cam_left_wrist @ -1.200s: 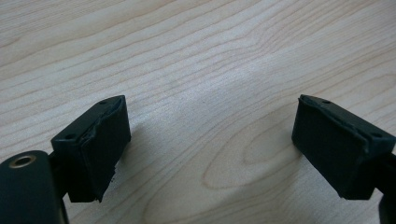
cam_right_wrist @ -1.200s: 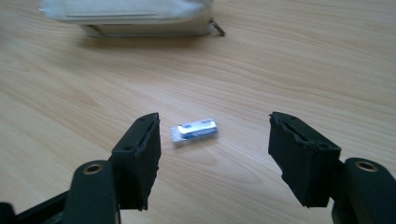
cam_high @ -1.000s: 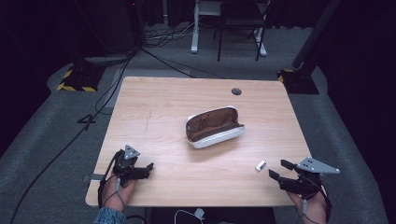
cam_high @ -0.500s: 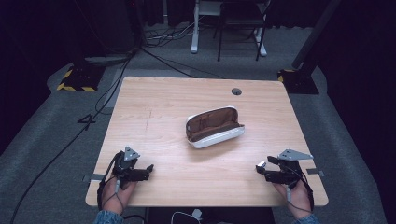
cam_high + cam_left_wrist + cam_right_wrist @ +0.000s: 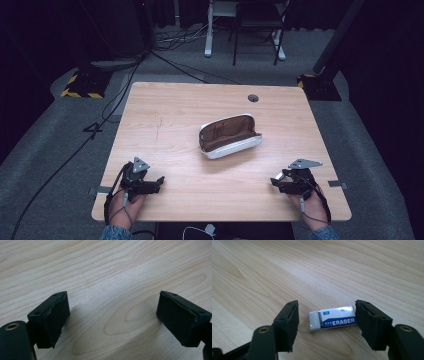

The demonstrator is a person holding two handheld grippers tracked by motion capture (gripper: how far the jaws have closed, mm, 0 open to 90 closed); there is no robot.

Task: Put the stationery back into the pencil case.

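- Left gripper [image 5: 159, 180]: black two-jaw tool in the person's left hand, resting at the near left part of the pale wood-grain table [image 5: 165, 130]. In the left gripper view its jaws stand wide apart over bare wood, with nothing between them.
- Open oval pencil case, white shell with brown lining [image 5: 229, 136]: lies at the table's middle, mouth turned up and toward the far side, well apart from both grippers. Judged a semi-stiff shell, light; it would likely slide on the smooth wood if pushed at one end.
- Small rectangular white eraser in a blue-and-white paper sleeve printed "ERASER" [image 5: 333, 318]: lies flat on the table near the near right edge, between the jaws of the right gripper. Its sleeved end is touching or just short of one pad; a clear gap remains at the bare white end. Judged light, slightly yielding, grippy rubber under a smoother sleeve; not fragile. Best taken across its length as now framed, or across the short sides at mid-body, with a modest squeeze.
- Right gripper [image 5: 327, 325]: black two-jaw tool in the person's right hand, jaws parted about the eraser and not yet closed on it.
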